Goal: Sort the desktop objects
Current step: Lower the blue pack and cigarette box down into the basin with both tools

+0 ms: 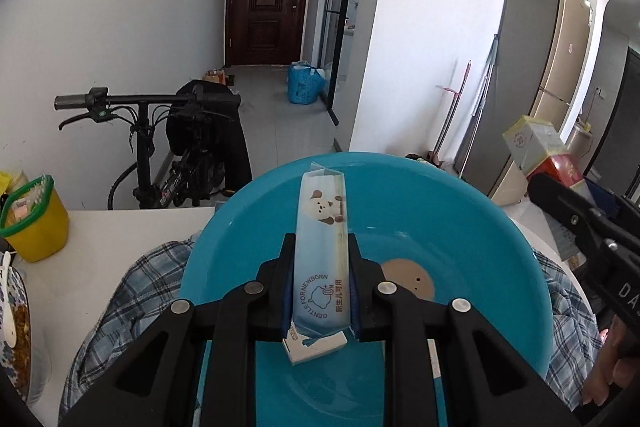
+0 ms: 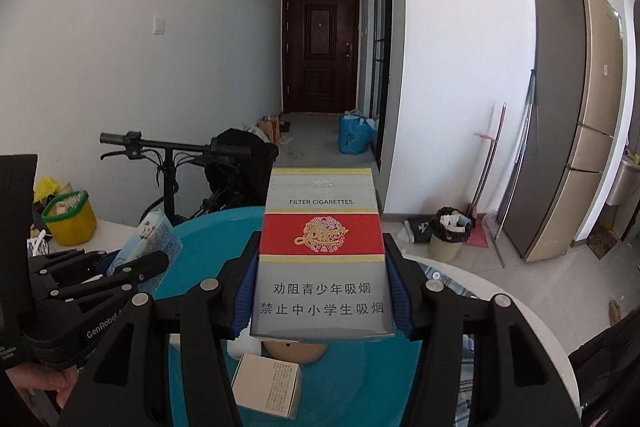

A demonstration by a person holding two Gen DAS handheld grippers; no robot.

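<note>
Left wrist: carton clamped between left fingers (right fingers clasping cigarette pack).

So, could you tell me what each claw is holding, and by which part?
Left claw: slim baby-product box, gripped by its long sides near the lower end. Right claw: cigarette pack, by its lower sides.

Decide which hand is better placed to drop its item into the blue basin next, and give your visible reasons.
Probably left: its long blue box sits over the middle of the blue basin. The right's cigarette pack also hangs over it, so the difference is slight.
</note>
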